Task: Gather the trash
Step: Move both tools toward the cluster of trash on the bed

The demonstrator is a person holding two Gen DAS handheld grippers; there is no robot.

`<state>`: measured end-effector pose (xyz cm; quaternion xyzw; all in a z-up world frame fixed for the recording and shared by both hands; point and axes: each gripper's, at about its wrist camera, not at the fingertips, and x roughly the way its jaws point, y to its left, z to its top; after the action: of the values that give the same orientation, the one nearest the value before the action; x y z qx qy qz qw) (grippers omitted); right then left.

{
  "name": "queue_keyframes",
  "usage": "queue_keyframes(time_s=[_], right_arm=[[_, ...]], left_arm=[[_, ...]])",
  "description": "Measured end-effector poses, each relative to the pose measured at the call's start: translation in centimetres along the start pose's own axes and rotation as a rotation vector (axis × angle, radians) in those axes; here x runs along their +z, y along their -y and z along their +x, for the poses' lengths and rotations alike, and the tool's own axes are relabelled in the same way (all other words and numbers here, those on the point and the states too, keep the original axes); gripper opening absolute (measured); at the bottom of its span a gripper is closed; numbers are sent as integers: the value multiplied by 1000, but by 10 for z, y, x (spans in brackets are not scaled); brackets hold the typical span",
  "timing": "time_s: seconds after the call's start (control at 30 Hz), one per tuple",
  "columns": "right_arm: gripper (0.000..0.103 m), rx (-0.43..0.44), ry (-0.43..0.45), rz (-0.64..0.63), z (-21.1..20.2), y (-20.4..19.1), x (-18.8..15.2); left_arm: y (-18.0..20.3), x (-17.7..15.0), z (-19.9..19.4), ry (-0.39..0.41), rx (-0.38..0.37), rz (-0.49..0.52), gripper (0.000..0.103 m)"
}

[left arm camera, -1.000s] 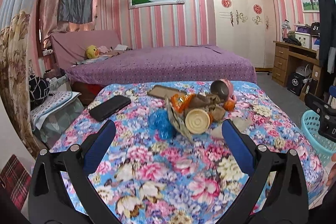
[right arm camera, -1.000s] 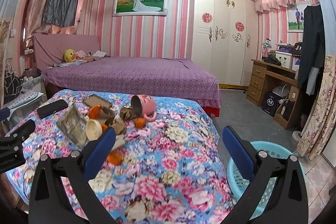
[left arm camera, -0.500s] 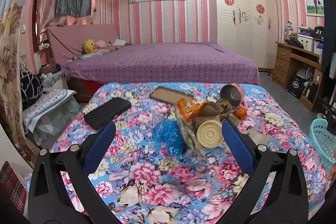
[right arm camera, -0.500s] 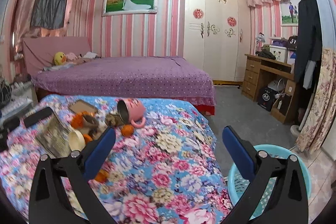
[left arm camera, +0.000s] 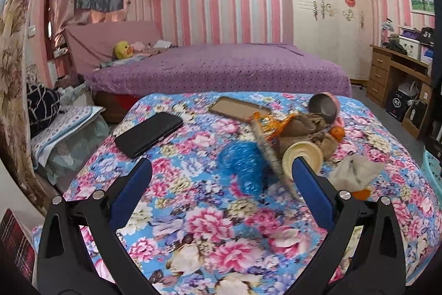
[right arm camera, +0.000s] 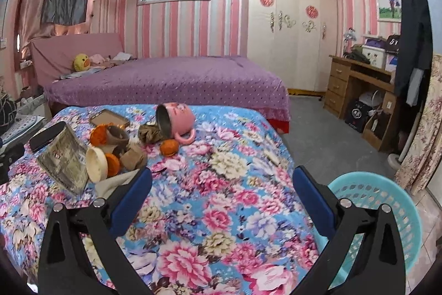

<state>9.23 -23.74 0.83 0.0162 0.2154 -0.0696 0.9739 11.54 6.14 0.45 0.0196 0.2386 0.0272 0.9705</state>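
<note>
While the left gripper (left arm camera: 221, 173) stands wide and empty, the blue wrapper (left arm camera: 243, 166) lies between its fingers; the basket (right arm camera: 386, 201) looks perhaps empty beside the equally wide right gripper (right arm camera: 221, 179).

My left claw (left arm camera: 221, 184) hangs with its jaws spread wide, blue pads (left arm camera: 129, 195) well apart and nothing between them. My right claw (right arm camera: 221, 185) is likewise wide apart and empty, both pointing forward, level, fingers tilted slightly down.
</note>
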Motion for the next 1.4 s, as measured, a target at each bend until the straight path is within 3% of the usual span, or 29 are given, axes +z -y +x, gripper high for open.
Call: queue_keyframes(time_s=[0.3, 0.5, 0.73, 0.9, 1.03, 1.2, 1.4], right_arm=[[99, 37, -9, 6, 4, -1, -4], [99, 9, -12, 1, 5, -3, -6], [99, -23, -7, -12, 5, -9, -9], [99, 57, -56, 1, 13, -15, -13], [99, 121, -87, -20, 17, -30, -17], [99, 174, -147, -67, 27, -56, -25], [98, 214, -169, -69, 39, -77, -25]], left_arm=[[-1, -4, 3, -10, 16, 30, 98], [-4, -5, 7, -29, 5, 36, 98], [-31, -2, 10, -17, 90, -17, 98], [-47, -3, 12, -6, 140, -26, 98], [-56, -4, 12, -10, 126, -64, 98], [-50, -6, 19, -47, 149, -27, 98], [-45, -6, 21, -65, 125, -42, 98]])
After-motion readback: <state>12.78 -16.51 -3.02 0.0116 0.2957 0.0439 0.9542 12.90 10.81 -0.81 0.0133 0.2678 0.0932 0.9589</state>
